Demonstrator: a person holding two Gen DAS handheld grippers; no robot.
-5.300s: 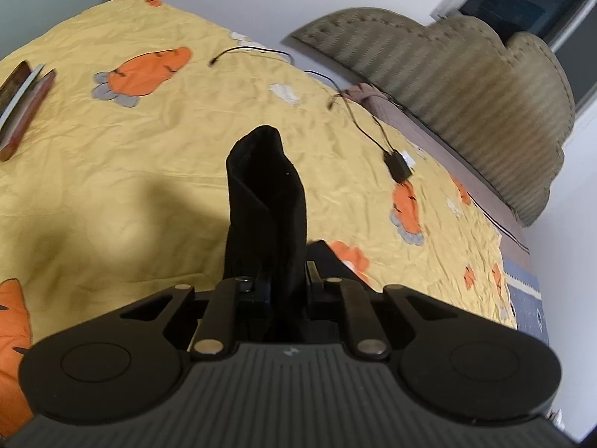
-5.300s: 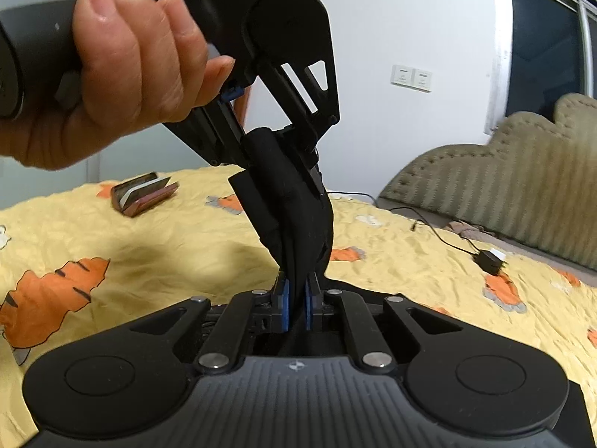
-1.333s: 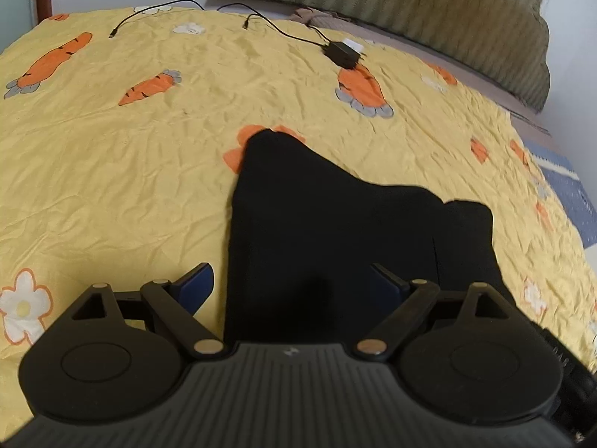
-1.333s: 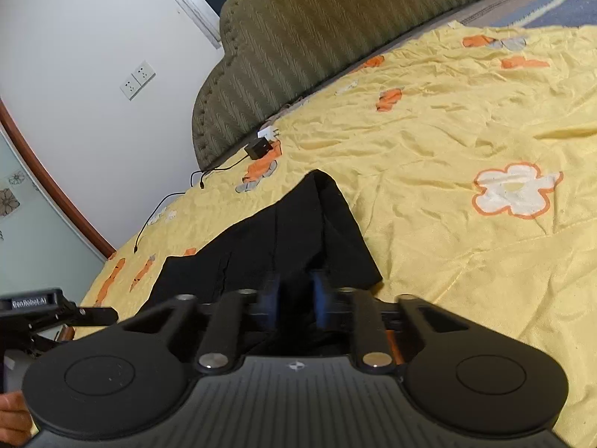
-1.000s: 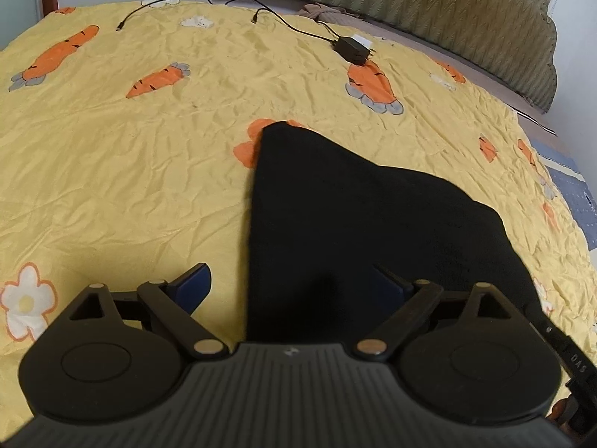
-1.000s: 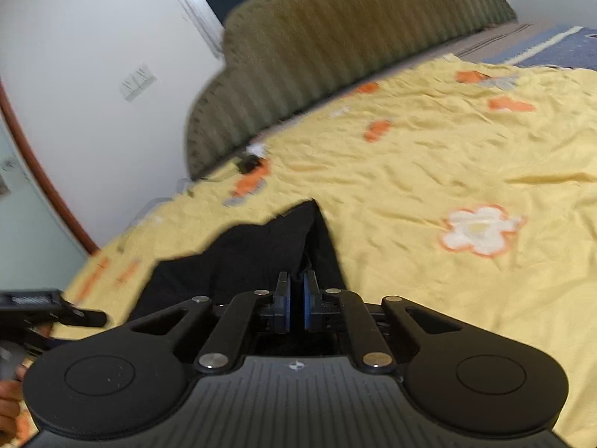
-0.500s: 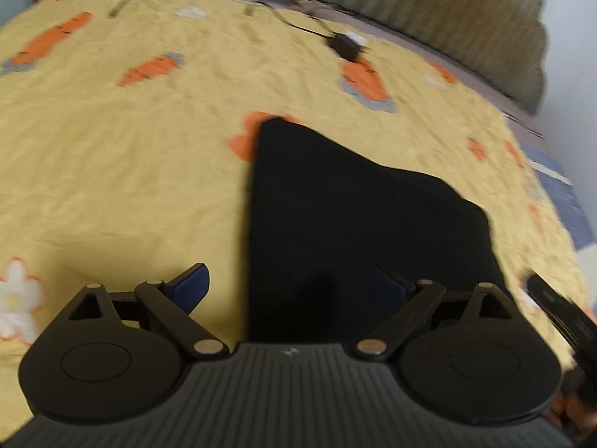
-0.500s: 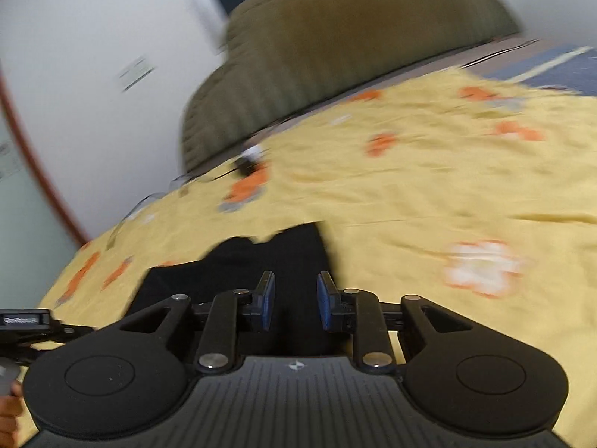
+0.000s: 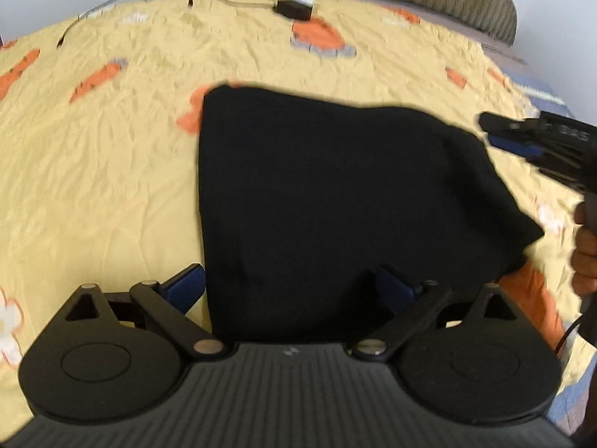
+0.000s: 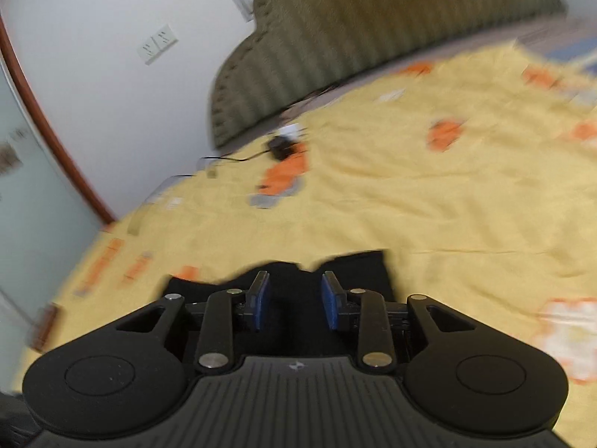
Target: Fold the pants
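Left gripper (image 9: pixel 289 289) is hanging wide open just over the near edge of the folded black pants (image 9: pixel 335 201), which are lying flat on the yellow carrot-print bedsheet (image 9: pixel 112 156). Right gripper (image 10: pixel 294 300) is hovering with pads parted, gripping nothing. Beyond, a black charger block (image 9: pixel 293 9) is sitting near the headboard. Risk now: a low pad could be snagging the top layer and undoing the fold.
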